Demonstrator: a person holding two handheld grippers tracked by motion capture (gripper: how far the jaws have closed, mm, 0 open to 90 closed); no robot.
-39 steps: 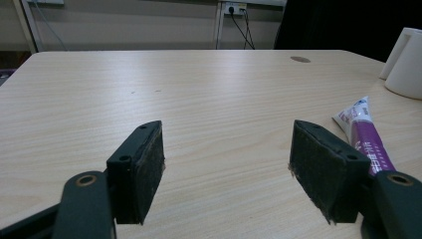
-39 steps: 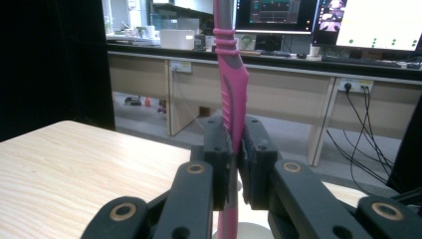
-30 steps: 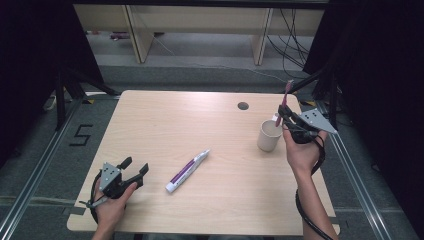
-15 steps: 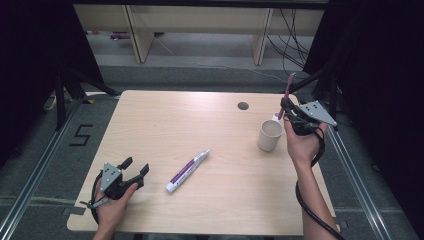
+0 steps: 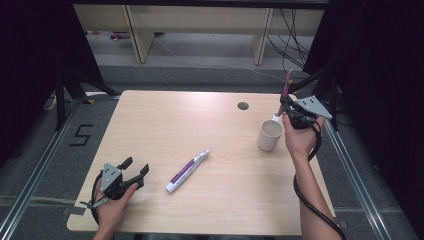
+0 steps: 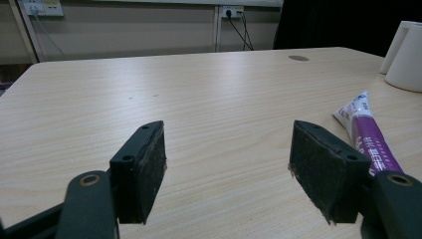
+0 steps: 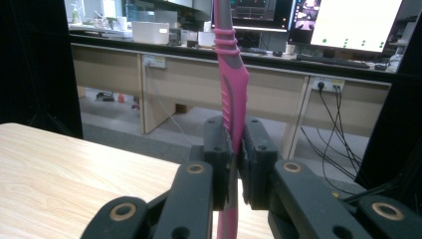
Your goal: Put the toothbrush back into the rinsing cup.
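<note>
Meanwhile the table (image 5: 200, 125) lies mostly bare, with wide open wood between the two hands. Over its far right edge, the right gripper (image 5: 288, 109) has drifted along the rim toward the white cup (image 5: 269, 135) and now hangs just above and beside it, jaws clenched on the pink toothbrush (image 7: 232, 84), held upright; lowering it into the cup looks close. At the near left corner the left gripper (image 5: 134, 168) rests released, empty. Mid-table lies the toothpaste tube (image 5: 187, 170), well apart.

left claw (image 5: 136, 168): jaws wide, resting low | right claw (image 5: 283, 107): jaws clamped, raised, wrist upright
</note>
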